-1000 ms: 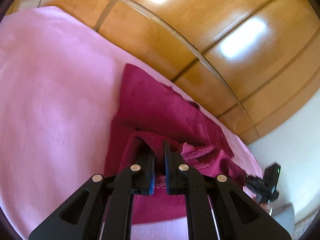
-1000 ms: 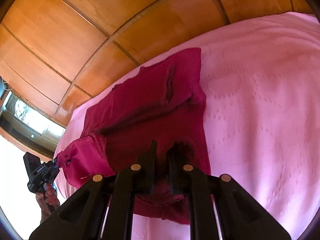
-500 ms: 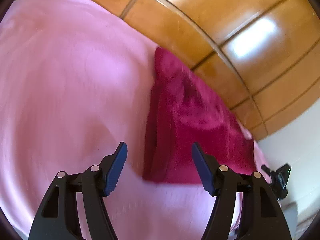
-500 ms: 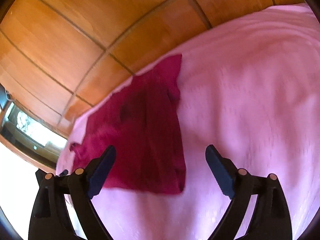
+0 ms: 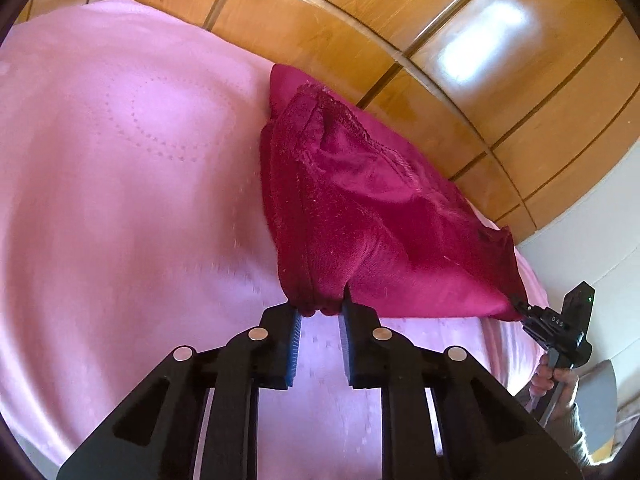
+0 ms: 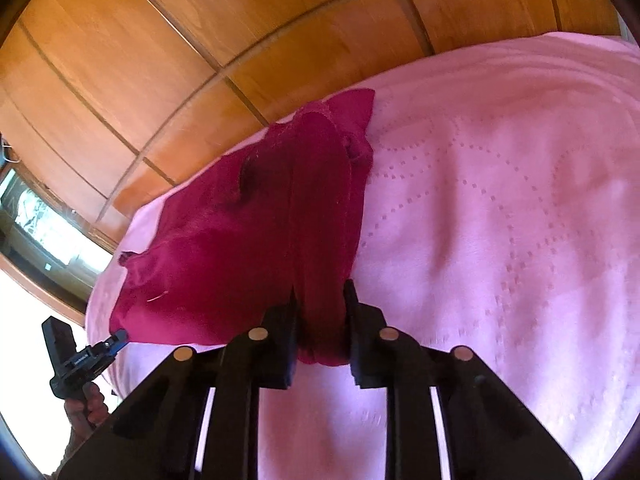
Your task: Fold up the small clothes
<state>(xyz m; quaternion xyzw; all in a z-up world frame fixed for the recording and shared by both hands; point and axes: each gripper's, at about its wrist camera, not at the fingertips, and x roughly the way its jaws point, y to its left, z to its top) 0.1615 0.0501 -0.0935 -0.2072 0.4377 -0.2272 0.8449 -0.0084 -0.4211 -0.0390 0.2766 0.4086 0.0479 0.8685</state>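
Note:
A dark red velvety garment (image 5: 360, 200) lies folded on the pink bedspread (image 5: 120, 160), its far end still resting on the bed. My left gripper (image 5: 318, 312) is closing its jaws on the near left corner, and the cloth is pinched between the pads. In the right wrist view the garment (image 6: 248, 248) fills the middle. My right gripper (image 6: 320, 314) is also closing, with the near right corner bunched between its pads. Each view shows the other gripper at the opposite corner: the right gripper (image 5: 520, 308) and the left gripper (image 6: 118, 338). The near edge hangs taut between them.
Glossy wooden panels (image 5: 440, 40) rise just behind the bed's far edge. The bedspread (image 6: 500, 220) spreads wide to either side of the garment. A person's hand (image 5: 560, 380) holds the right gripper's handle, and another hand (image 6: 86, 404) holds the left's. A window (image 6: 36, 224) lies far left.
A second ago both grippers held a fold of the garment; then they let go and stood wide open over the flat cloth. Now each has closed on a near corner.

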